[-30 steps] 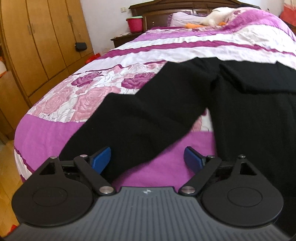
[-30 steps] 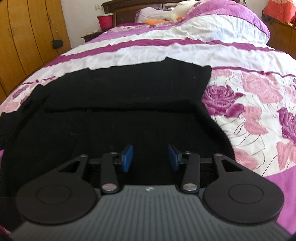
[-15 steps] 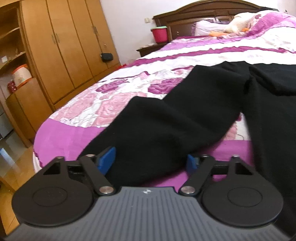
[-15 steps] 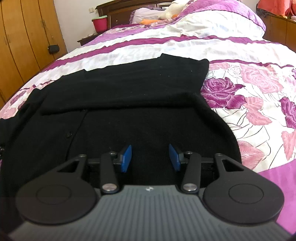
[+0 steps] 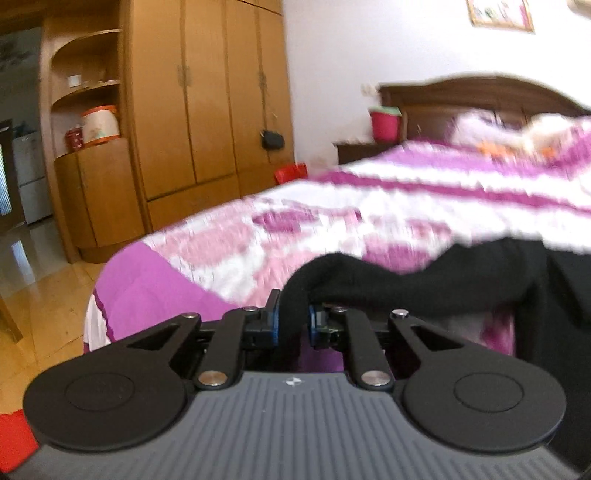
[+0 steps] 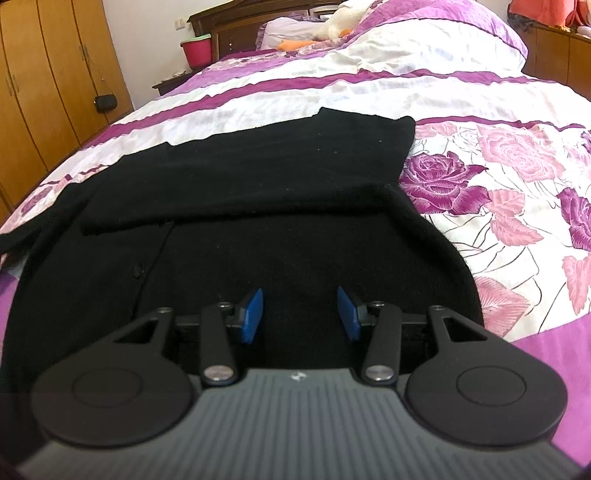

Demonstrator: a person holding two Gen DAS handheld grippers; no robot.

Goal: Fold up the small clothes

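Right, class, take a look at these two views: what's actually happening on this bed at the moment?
A person with a gripper in each hand is folding a black knit garment spread on a purple floral bedspread. The left gripper is shut on the end of a sleeve, which is raised off the bed. The right gripper hovers over the garment's body with its jaws apart, gripping nothing. One sleeve already lies folded across the body.

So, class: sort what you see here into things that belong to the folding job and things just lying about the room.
Belonging to the job:
- black garment
- its sleeve, pinched in the left gripper
- right gripper, jaws apart above the garment
- bed cover, the work surface

Just lying about:
- pink bucket
- small black bag on the wardrobe
- soft toy
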